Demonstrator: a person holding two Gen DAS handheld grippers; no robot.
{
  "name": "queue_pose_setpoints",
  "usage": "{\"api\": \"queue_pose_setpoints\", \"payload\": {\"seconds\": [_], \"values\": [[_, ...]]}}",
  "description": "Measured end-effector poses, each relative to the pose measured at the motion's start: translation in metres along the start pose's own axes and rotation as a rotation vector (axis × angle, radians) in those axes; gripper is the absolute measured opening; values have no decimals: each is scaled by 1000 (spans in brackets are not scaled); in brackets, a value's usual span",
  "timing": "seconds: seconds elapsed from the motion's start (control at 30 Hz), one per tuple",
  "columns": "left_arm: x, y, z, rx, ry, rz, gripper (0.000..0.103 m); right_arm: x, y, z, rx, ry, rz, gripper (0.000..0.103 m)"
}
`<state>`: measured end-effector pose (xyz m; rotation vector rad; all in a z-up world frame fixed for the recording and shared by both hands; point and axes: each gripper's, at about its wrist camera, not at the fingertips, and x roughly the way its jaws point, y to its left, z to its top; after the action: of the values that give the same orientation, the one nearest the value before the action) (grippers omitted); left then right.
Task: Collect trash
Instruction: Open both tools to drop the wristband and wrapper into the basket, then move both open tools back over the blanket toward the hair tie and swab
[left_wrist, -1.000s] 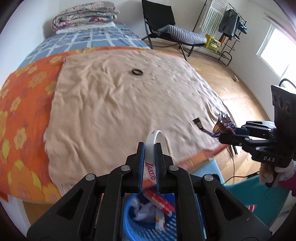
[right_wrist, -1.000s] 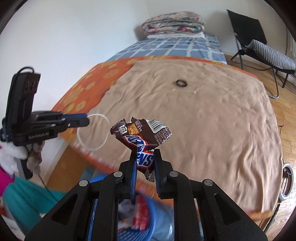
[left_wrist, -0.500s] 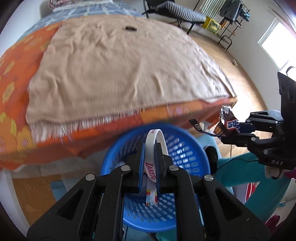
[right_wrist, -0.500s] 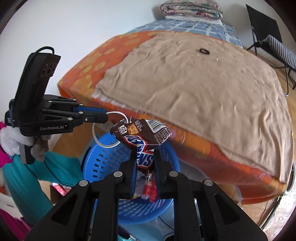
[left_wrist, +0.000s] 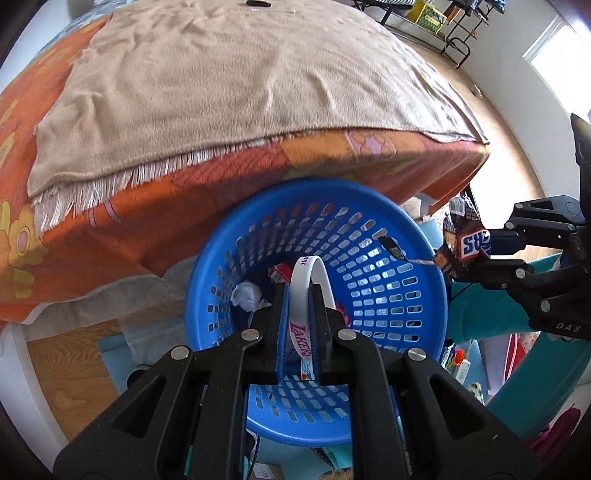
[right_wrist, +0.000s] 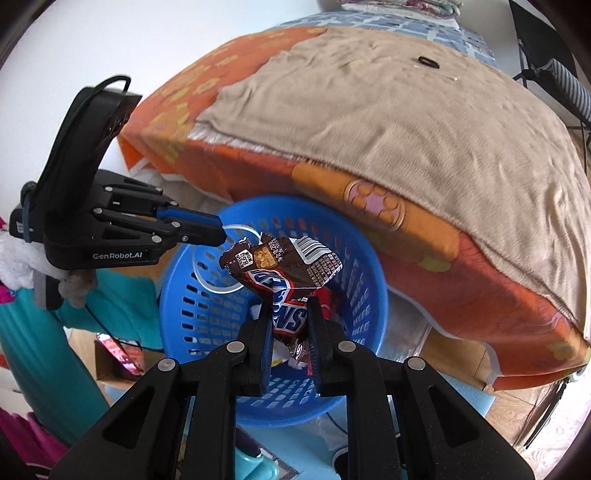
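My left gripper (left_wrist: 300, 295) is shut on a white Lakers wristband (left_wrist: 308, 273) and holds it over the open blue basket (left_wrist: 406, 314). My right gripper (right_wrist: 290, 310) is shut on a brown Snickers wrapper (right_wrist: 284, 266), also above the basket (right_wrist: 365, 295). The right gripper with the wrapper (left_wrist: 465, 243) shows at the basket's right rim in the left wrist view. The left gripper (right_wrist: 221, 234) shows over the left rim in the right wrist view. Crumpled paper (left_wrist: 245, 295) and a red wrapper (left_wrist: 280, 271) lie inside the basket.
The bed with a beige blanket (left_wrist: 240, 74) over an orange flowered sheet (left_wrist: 110, 206) stands just behind the basket. A dark ring (right_wrist: 428, 61) lies far back on the blanket. Teal objects (left_wrist: 517, 332) and wooden floor surround the basket.
Both grippers have moved off the bed and down over the blue basket, each still holding its item. The basket now fills the middle of both views.
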<state>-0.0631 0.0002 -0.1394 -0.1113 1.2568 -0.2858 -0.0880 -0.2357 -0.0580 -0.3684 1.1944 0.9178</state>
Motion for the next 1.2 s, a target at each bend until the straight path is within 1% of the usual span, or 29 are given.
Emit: {"api": "queue_pose_setpoints", "payload": {"seconds": [0.17,0.23,0.3,0.33,0.43,0.87,1.03,1.2], "values": [[7,2,-1,-6,29,2,9,5,2,-1,-2,26,4,19],[10,3,-1,-9,39,2,10,8,2,-1,4,36,1,23],[11,3,-2,-11,46,3,10,10,0,-1,10,42,-4,31],[12,4,-2,-12,51,4,12,10,0,-1,14,44,-2,31],[13,5,-2,-15,57,10,31,11,-2,-2,25,48,1,31],[4,1,0,-1,36,12,31,4,-8,-1,42,51,-21,31],[-13,-2,0,2,13,10,31,-14,-8,1,28,29,-34,31],[-44,-10,1,17,-12,10,31,-46,-5,2,-13,-1,-81,32]]}}
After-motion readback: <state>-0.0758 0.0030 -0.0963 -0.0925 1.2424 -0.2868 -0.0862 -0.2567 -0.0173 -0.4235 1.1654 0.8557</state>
